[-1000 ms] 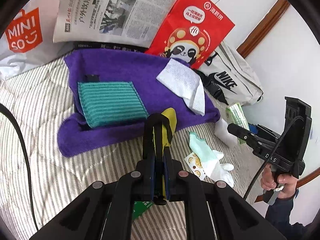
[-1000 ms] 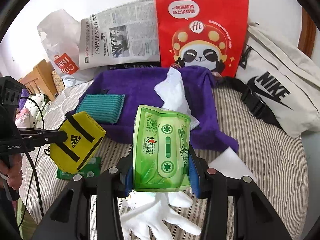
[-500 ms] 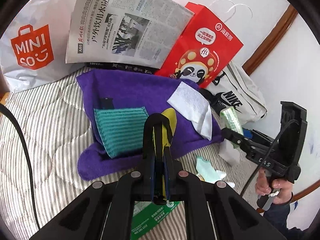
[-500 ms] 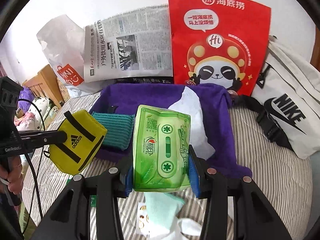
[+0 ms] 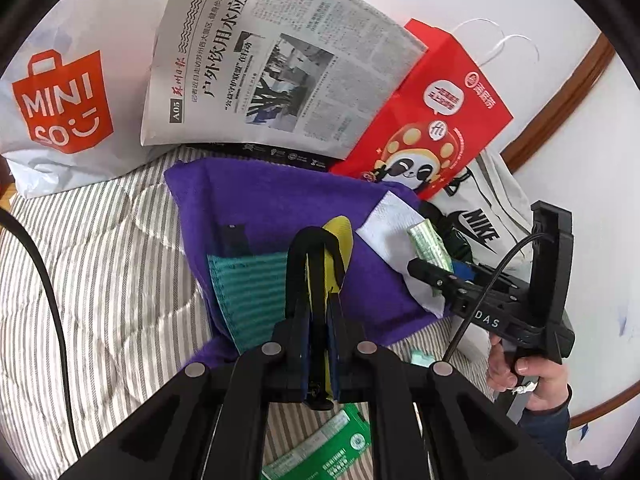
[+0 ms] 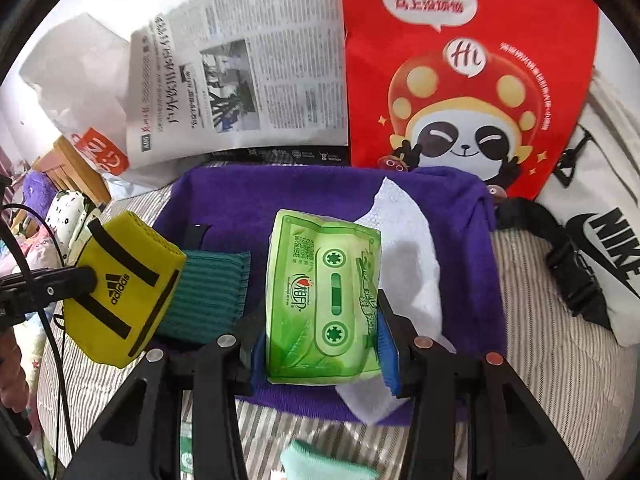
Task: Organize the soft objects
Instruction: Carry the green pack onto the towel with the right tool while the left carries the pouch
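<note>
My left gripper [image 5: 318, 280] is shut on a yellow Adidas wristband [image 5: 341, 229], also seen in the right wrist view [image 6: 120, 292], held above the purple towel [image 5: 272, 204] beside a teal cloth [image 5: 248, 292]. My right gripper [image 6: 320, 344] is shut on a green tissue pack [image 6: 324, 300], held over the purple towel [image 6: 240, 200] next to a white cloth [image 6: 404, 248]. The pack also shows in the left wrist view [image 5: 430, 246].
A newspaper [image 5: 280, 60], a red panda bag [image 5: 432, 120], a Miniso bag [image 5: 60, 100] and a white Nike bag [image 6: 600, 240] stand behind the towel. A green packet [image 5: 320, 456] and a mint glove [image 6: 320, 464] lie on the striped bed [image 5: 100, 280].
Both grippers have moved forward over the purple towel with their objects still held. The glove and loose items have dropped towards the bottom of the views.
</note>
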A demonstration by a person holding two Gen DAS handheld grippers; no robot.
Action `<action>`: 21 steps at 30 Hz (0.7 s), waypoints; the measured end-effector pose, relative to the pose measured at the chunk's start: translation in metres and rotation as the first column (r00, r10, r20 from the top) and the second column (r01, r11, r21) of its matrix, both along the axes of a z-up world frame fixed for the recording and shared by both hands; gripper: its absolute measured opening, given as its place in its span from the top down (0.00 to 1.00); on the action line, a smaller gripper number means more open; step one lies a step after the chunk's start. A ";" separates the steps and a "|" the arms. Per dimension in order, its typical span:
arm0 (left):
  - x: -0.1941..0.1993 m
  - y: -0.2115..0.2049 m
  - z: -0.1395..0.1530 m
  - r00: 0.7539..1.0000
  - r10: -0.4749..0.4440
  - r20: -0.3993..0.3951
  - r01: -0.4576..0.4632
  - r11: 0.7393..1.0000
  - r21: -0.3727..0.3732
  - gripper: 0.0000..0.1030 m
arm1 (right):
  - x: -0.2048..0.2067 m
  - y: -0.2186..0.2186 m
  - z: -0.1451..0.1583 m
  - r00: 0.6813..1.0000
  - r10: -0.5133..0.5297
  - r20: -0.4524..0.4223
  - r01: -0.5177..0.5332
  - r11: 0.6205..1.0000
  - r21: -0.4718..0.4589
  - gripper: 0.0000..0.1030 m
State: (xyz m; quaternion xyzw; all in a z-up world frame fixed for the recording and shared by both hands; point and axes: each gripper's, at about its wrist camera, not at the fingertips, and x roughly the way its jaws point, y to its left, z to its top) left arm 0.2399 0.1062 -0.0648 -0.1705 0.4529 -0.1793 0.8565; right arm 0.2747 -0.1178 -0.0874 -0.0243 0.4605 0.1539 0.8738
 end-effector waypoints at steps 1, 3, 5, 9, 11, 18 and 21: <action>0.004 0.001 -0.001 1.000 -0.002 -0.003 0.002 1.000 -0.003 0.92 | 0.003 0.001 -0.003 1.000 0.000 -0.004 0.000 1.000 -0.006 0.57; 0.011 0.001 -0.004 1.000 -0.001 -0.009 0.001 1.000 -0.006 0.92 | 0.012 0.004 -0.011 1.000 -0.004 -0.023 0.003 0.999 -0.032 0.57; 0.021 0.000 -0.008 1.000 -0.001 -0.017 0.001 1.000 -0.014 0.92 | 0.018 0.006 -0.020 0.999 0.000 -0.045 -0.003 0.998 -0.057 0.57; 0.037 -0.002 -0.018 0.999 -0.003 -0.041 0.001 0.999 -0.044 0.92 | 0.027 0.007 -0.034 0.997 0.004 -0.082 -0.010 0.997 -0.071 0.57; 0.046 -0.004 -0.024 0.998 -0.006 -0.058 0.003 0.998 -0.058 0.92 | 0.030 0.007 -0.039 0.996 0.007 -0.093 -0.014 0.997 -0.075 0.57; 0.069 -0.014 -0.046 0.993 -0.015 -0.118 0.003 0.994 -0.109 0.92 | 0.035 0.006 -0.054 0.993 0.019 -0.120 -0.032 0.994 -0.107 0.57; 0.073 -0.015 -0.052 0.992 -0.008 -0.130 -0.005 0.995 -0.099 0.92 | 0.037 0.006 -0.056 0.992 0.026 -0.122 -0.040 0.993 -0.112 0.57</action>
